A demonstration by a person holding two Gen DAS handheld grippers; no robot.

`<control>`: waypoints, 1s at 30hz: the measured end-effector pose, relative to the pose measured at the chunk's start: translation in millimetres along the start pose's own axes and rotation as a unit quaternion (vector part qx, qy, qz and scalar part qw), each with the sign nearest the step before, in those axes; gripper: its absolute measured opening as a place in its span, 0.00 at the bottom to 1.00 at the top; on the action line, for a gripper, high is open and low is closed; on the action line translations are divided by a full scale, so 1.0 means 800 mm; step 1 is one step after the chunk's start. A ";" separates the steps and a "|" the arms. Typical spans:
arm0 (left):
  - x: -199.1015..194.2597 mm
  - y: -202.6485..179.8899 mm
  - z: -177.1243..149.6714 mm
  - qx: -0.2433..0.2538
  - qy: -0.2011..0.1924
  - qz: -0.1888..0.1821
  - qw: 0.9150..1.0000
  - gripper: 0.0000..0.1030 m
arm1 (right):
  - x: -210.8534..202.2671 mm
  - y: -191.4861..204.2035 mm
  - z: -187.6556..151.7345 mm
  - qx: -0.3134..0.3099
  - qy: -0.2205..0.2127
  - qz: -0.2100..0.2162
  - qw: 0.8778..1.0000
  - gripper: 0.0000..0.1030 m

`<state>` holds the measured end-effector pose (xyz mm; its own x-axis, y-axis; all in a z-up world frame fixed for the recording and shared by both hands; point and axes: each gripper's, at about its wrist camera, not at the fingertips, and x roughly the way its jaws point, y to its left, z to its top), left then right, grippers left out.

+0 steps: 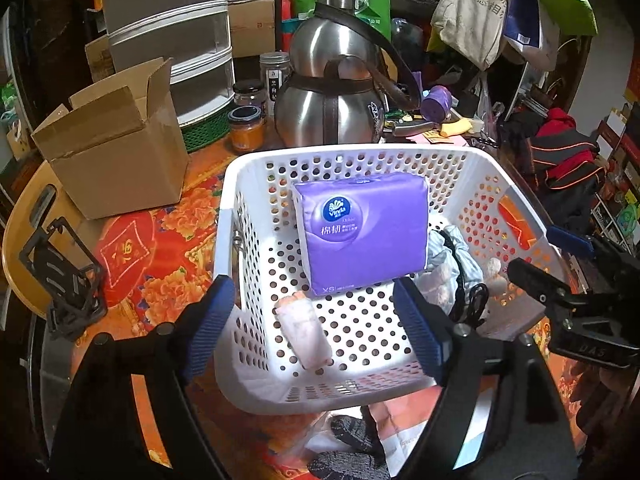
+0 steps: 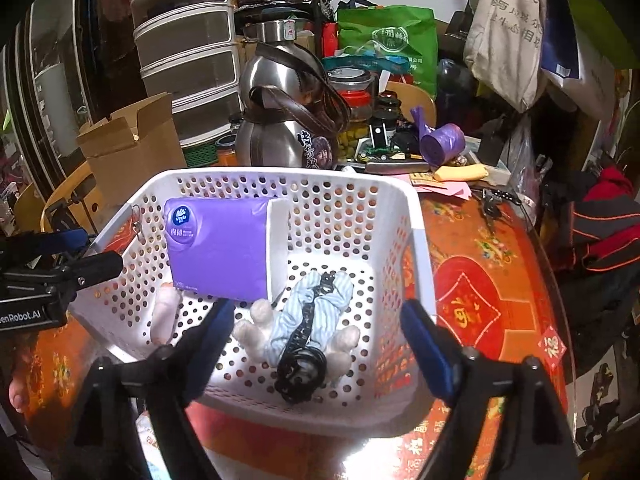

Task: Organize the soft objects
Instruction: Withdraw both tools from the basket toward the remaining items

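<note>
— Left wrist view: what is seen at the left hand-held gripper (image 1: 314, 324)?
— Its jaws are spread wide with nothing gripped; a small pale roll (image 1: 303, 332) lies between them on the floor of the white basket (image 1: 344, 154).
— And the right hand-held gripper (image 2: 320, 344)?
— Released as well, held over the striped plush toy (image 2: 308, 320) in the basket.
— Anything else inside?
— A purple tissue pack (image 2: 218, 248) is propped against the back wall. The basket is set on the red patterned table (image 2: 480, 280), near a steel kettle (image 1: 332, 80).

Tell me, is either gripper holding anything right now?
No. The left gripper and right gripper both stand open over the white basket, nothing between their pads.
</note>
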<state>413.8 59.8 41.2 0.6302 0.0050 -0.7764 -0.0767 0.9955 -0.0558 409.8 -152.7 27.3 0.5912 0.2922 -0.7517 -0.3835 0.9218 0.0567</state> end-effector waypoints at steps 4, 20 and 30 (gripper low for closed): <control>-0.001 0.001 -0.004 -0.005 0.002 -0.010 1.000 0.83 | -0.006 -0.004 -0.003 0.010 -0.003 0.007 1.000 0.90; -0.045 -0.005 -0.022 0.011 -0.029 0.000 1.000 0.92 | -0.041 -0.004 -0.015 0.013 -0.010 0.006 1.000 0.97; -0.112 -0.004 -0.068 0.025 -0.070 -0.013 0.997 0.92 | -0.100 -0.002 -0.067 0.000 -0.040 0.019 0.999 0.97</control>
<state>315.6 51.0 77.1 0.7331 -0.0106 -0.6801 -0.0234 0.9989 -0.0407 324.7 -191.0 52.0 0.6303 0.3465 -0.6947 -0.4063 0.9098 0.0851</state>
